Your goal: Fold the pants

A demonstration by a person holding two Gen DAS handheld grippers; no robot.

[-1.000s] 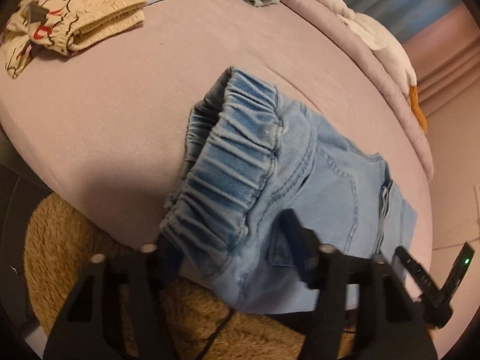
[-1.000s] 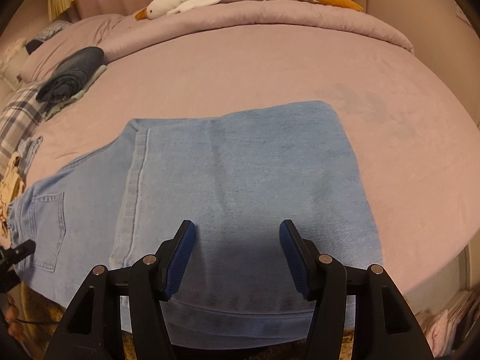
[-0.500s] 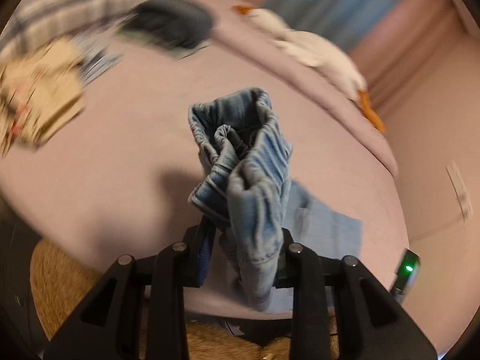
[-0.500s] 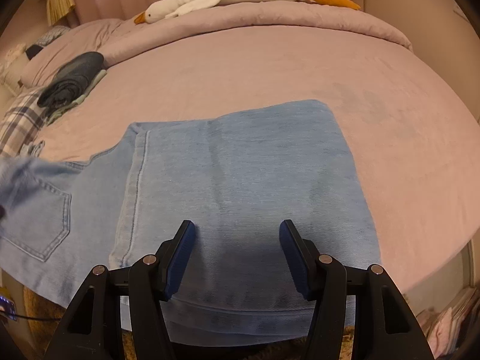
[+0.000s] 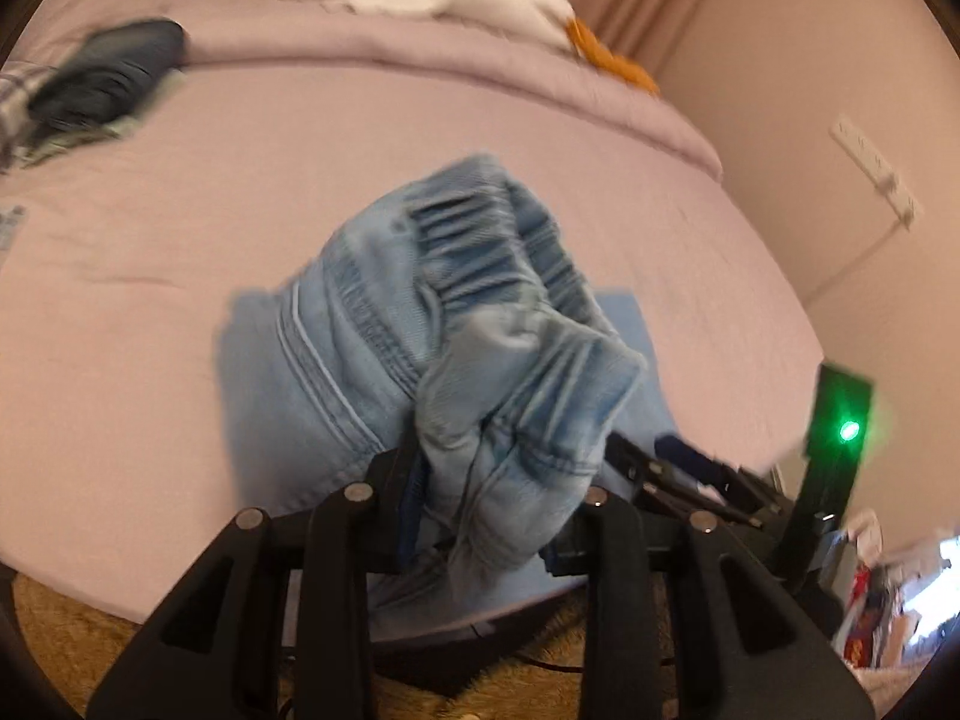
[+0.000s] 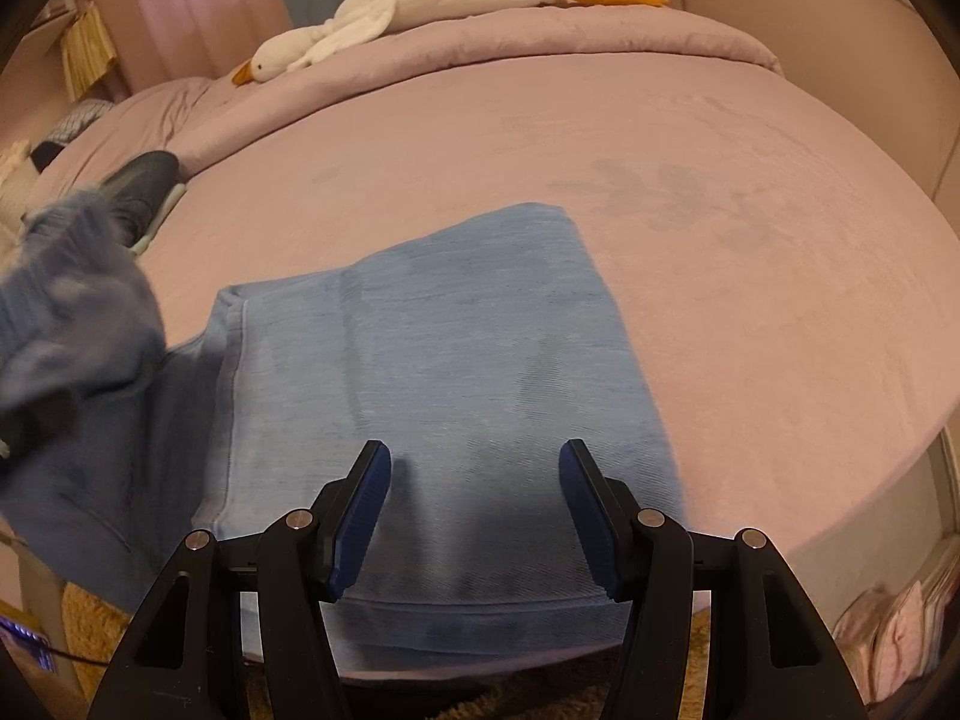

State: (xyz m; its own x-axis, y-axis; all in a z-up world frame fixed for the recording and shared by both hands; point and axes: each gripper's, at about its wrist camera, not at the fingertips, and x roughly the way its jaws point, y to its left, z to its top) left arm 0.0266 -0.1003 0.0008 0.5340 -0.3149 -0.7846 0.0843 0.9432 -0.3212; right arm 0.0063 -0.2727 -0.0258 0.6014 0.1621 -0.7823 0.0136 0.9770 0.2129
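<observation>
Light blue denim pants (image 6: 456, 372) lie partly folded on the pink bed (image 6: 750, 276). My left gripper (image 5: 498, 510) is shut on their elastic waistband (image 5: 480, 312) and holds it bunched and lifted above the folded legs. The lifted waist shows blurred at the left of the right wrist view (image 6: 72, 300). My right gripper (image 6: 474, 516) is open and empty, low over the near edge of the folded legs; it also shows in the left wrist view (image 5: 690, 474).
A white plush goose (image 6: 420, 6) lies on the rolled duvet at the back. Dark folded clothes (image 5: 108, 84) sit at the far left. A shaggy tan rug (image 5: 72, 642) lies below the bed edge. A wall with a socket strip (image 5: 870, 174) stands at right.
My left gripper closed on the waistband, lifted it off the bed and swung it to the right, over the folded legs. My right gripper stayed open in place.
</observation>
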